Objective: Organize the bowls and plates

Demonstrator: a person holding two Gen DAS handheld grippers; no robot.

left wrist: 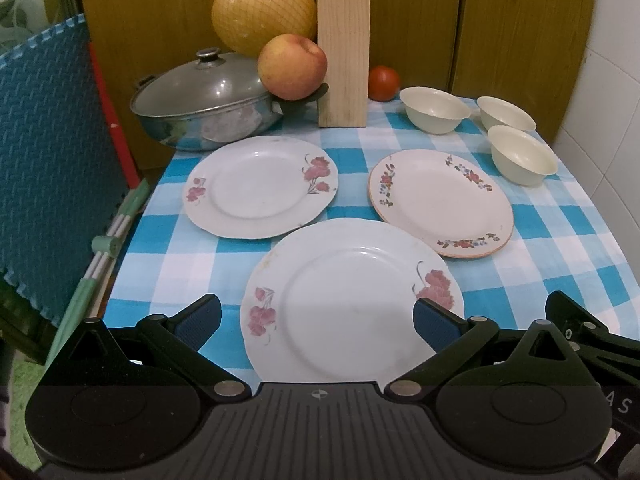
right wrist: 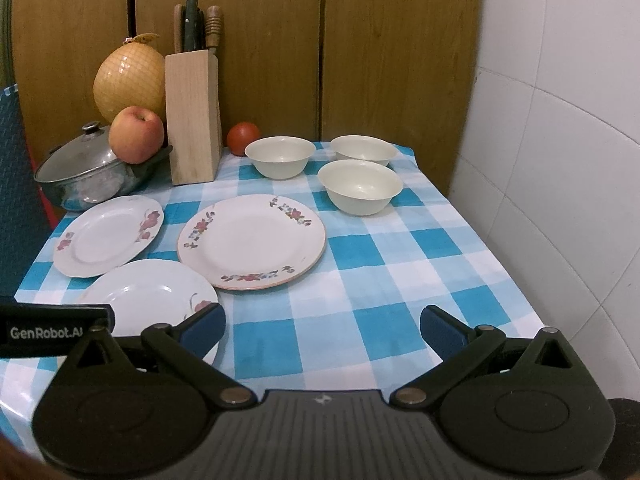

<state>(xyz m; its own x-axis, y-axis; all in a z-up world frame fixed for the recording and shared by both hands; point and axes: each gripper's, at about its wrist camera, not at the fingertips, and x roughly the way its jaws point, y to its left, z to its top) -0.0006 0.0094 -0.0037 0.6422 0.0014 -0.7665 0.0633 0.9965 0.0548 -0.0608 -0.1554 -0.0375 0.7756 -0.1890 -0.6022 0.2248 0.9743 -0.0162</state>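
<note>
Three flat plates lie apart on the blue-checked tablecloth (left wrist: 560, 240). The near white plate (left wrist: 352, 304) with red flowers sits just ahead of my open left gripper (left wrist: 318, 322). A second white flowered plate (left wrist: 260, 186) lies at far left. A cream plate (left wrist: 440, 200) with an orange rim lies to the right. Three cream bowls stand upright at back right: one (left wrist: 434, 109), one (left wrist: 506, 113), one (left wrist: 522, 155). My right gripper (right wrist: 322, 330) is open and empty above bare cloth; the cream plate (right wrist: 252, 240) and the nearest bowl (right wrist: 360, 186) lie ahead of it.
A lidded steel pot (left wrist: 204, 100) stands at back left with an apple (left wrist: 292, 66) on its handle. A netted pomelo (left wrist: 262, 14), a wooden knife block (left wrist: 344, 54) and a tomato (left wrist: 384, 83) line the back. A white tiled wall (right wrist: 560, 160) bounds the right.
</note>
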